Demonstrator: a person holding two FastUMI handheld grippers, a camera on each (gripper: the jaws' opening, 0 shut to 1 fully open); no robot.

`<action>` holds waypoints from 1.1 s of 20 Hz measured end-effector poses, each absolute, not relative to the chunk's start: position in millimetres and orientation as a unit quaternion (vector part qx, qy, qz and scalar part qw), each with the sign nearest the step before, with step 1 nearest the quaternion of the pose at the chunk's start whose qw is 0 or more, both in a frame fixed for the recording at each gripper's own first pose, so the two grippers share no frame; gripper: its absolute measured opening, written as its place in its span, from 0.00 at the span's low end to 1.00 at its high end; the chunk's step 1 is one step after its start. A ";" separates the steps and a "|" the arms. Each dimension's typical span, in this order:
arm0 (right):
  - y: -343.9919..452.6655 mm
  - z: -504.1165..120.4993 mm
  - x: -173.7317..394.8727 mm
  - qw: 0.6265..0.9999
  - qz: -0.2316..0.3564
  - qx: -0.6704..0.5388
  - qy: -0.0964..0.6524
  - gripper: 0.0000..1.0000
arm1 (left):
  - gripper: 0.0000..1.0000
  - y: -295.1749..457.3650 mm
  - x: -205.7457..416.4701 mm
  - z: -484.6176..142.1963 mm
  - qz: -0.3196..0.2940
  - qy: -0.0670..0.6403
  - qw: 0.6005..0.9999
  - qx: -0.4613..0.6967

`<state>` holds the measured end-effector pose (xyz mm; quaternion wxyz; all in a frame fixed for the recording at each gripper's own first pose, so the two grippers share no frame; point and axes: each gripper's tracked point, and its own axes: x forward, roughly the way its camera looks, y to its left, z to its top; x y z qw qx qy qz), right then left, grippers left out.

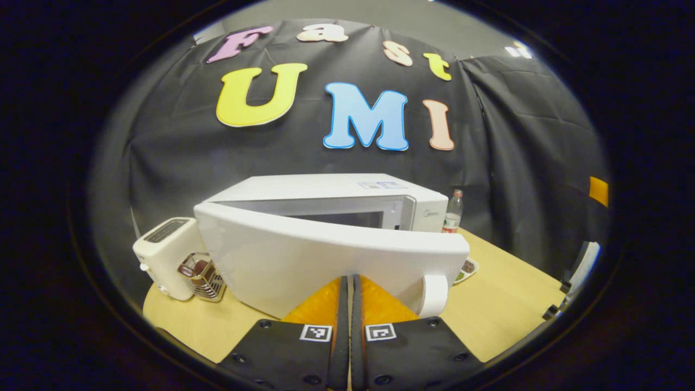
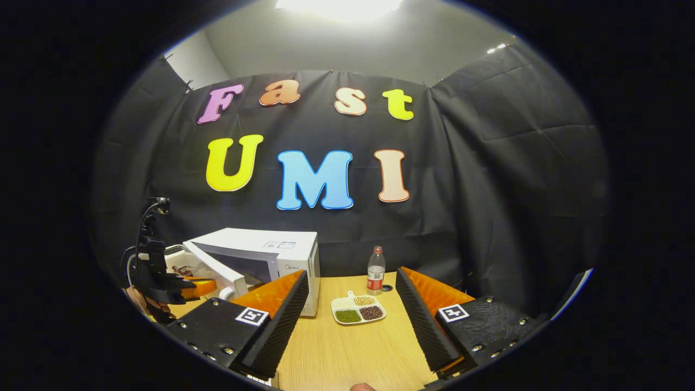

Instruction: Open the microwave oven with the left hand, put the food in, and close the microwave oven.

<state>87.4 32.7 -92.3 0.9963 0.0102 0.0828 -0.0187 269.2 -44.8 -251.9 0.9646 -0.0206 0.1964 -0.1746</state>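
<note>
The white microwave (image 1: pixel 326 190) stands on the wooden table with its door (image 1: pixel 304 260) swung partly open towards me. My left gripper (image 1: pixel 350 278) is shut, its tips against the door's front face just left of the white handle (image 1: pixel 434 296). In the right gripper view the same microwave (image 2: pixel 282 247) sits at the left, with the left gripper (image 2: pixel 193 286) at its door. The food, a white divided plate (image 2: pixel 358 311) of beans and grains, lies on the table between the spread fingers of my right gripper (image 2: pixel 352 276), which hovers open and short of the plate.
A white toaster (image 1: pixel 165 255) and a metal rack (image 1: pixel 205 278) stand left of the microwave. A plastic bottle (image 2: pixel 376 270) stands behind the plate, near the cloth wall. The plate's rim (image 1: pixel 468 269) peeks out beyond the door. The table (image 1: pixel 505 304) stretches to the right.
</note>
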 end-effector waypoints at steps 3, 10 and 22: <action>38.0 -93.4 92.4 0.996 -0.026 0.005 0.083 0.98 | 0.09 -51.7 291.9 -254.8 -0.184 0.192 0.964 -0.020; 55.2 -106.7 105.1 0.994 -0.025 -0.009 0.102 0.98 | 0.08 -57.0 339.1 -266.8 -0.182 0.183 0.966 -0.025; 72.3 -111.7 128.5 0.993 -0.001 -0.026 0.112 0.98 | 0.07 -55.9 367.3 -268.3 -0.147 0.161 0.975 -0.054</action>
